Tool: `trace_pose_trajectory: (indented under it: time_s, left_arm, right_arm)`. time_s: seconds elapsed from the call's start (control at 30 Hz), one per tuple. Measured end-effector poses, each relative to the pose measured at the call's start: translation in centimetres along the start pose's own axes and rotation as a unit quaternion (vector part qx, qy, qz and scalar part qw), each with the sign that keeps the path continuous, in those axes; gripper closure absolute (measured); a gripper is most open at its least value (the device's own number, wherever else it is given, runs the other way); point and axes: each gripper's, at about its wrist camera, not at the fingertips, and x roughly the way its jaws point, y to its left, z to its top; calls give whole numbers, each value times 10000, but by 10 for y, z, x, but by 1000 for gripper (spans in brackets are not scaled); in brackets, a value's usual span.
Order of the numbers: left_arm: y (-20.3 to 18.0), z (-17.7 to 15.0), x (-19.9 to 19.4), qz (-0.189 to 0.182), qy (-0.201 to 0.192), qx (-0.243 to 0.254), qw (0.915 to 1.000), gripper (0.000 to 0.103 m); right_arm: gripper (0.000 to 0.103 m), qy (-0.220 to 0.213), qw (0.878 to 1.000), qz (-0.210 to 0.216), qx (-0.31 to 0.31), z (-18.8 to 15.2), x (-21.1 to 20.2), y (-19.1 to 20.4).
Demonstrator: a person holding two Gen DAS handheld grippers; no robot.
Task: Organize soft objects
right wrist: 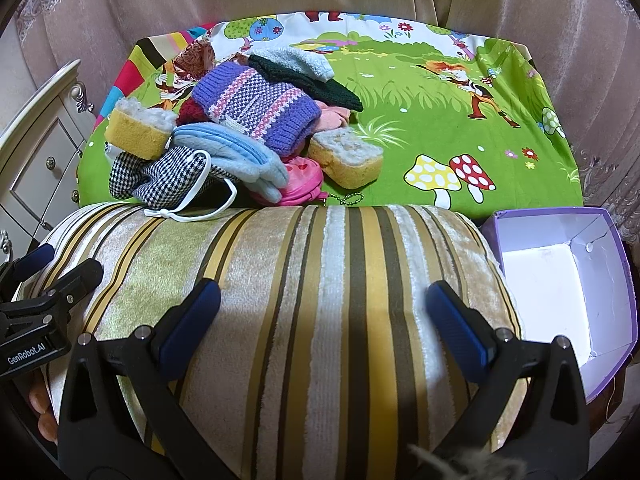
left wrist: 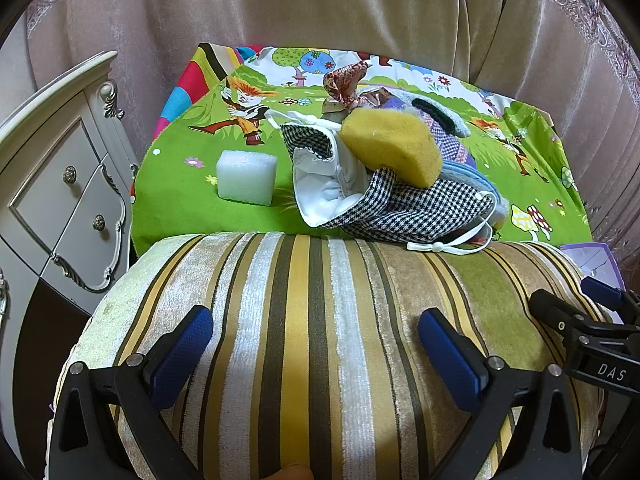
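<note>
left tongs (left wrist: 316, 344): wide, empty, over striped cushion (left wrist: 320, 320) | right tongs (right wrist: 324, 316): wide, empty, over same cushion | pile of soft objects (right wrist: 248, 120): on cartoon-print cloth (right wrist: 440, 120) beyond cushion, 2 yellow sponges (right wrist: 138, 128) (right wrist: 346, 156) at pile's edges | white foam block (left wrist: 247, 176): left of pile, apart | purple box (right wrist: 568, 272): right of cushion
</note>
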Motion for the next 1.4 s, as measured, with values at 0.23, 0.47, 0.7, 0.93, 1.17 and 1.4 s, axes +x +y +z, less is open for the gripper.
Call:
trace_pose_trajectory:
  time_s: [0.23,0.47,0.7,0.93,1.17,1.4]
  left_arm:
    - [0,0,0,1,1,1,10000,0]
    - [0,0,0,4,1,2,10000,0]
    - [0,0,0,4,1,2,10000,0]
    - [0,0,0,5,1,3,10000,0]
    - [-1,0,0,7,0,4,10000,0]
    - [0,0,0,7,3,4,10000,0]
  right_arm:
    - [0,-1,10000,0,0,0,0,0]
    - [0,-3,10000,3,2,0,0,0]
    - [0,-7,10000,2,1,-1,0,0]
    - [0,-10,10000,1,1,-1,0,0]
    - [0,-48,10000,-5,1,-1,-1,-1]
    - [0,-101,9999,-16,-4,-3,-1,1]
